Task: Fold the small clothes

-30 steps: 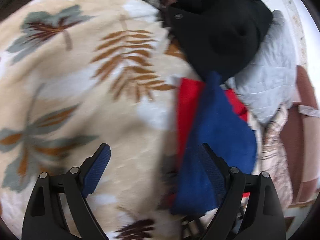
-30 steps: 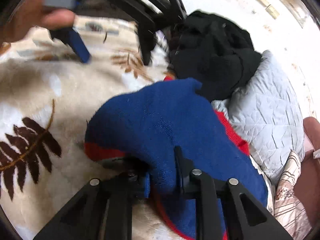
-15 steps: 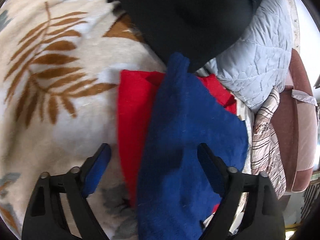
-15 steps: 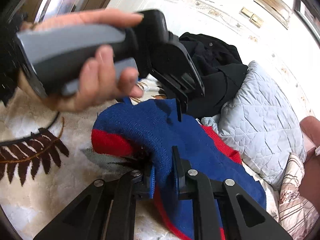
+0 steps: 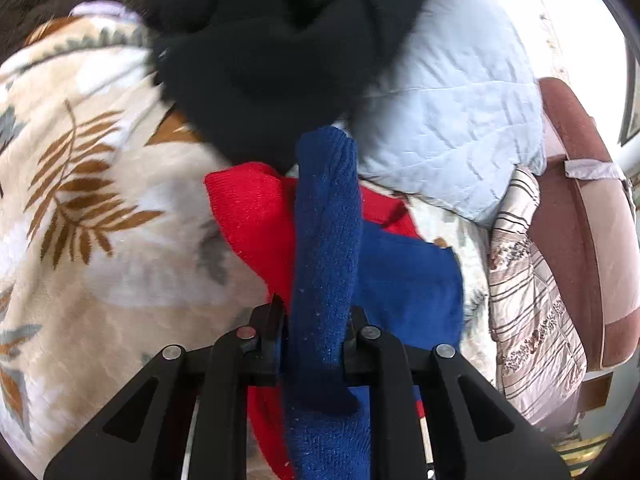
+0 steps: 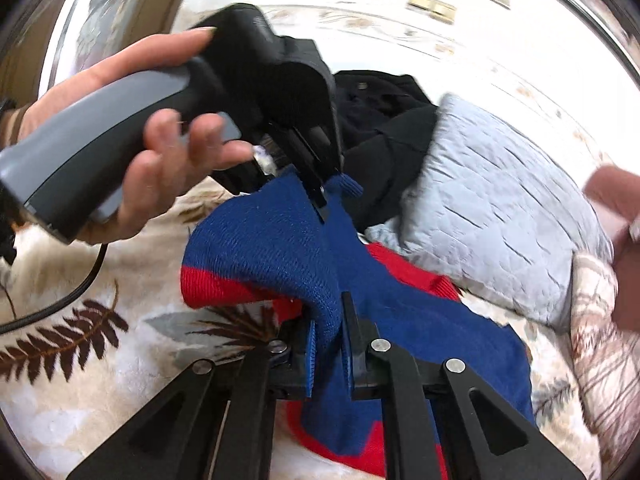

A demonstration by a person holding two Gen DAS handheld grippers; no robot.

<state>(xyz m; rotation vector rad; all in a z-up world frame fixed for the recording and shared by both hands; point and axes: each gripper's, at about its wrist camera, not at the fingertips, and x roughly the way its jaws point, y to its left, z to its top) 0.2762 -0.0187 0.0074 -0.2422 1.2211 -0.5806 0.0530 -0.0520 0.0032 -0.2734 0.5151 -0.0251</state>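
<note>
A blue and red knitted sweater (image 5: 328, 220) lies crumpled on a leaf-patterned blanket (image 5: 100, 200). My left gripper (image 5: 316, 320) has its jaws closing on a raised blue fold of it, and the pads press the fabric. In the right wrist view the same sweater (image 6: 272, 240) hangs lifted from my right gripper (image 6: 330, 320), which is shut on a blue edge near the red band. A hand (image 6: 140, 160) holds the left gripper (image 6: 324, 204) above the far blue end of the sweater.
A black garment (image 5: 272, 52) is heaped behind the sweater, against a pale blue quilted pillow (image 5: 448, 120). A striped cushion (image 5: 532, 288) and a brown padded frame (image 5: 580, 220) stand at the right. A black cable (image 6: 60, 304) trails over the blanket (image 6: 80, 360).
My left gripper swung from the bare blanket over to the sweater and closed from wide open onto a blue fold. The right gripper kept its grip and lifted the sweater's edge.
</note>
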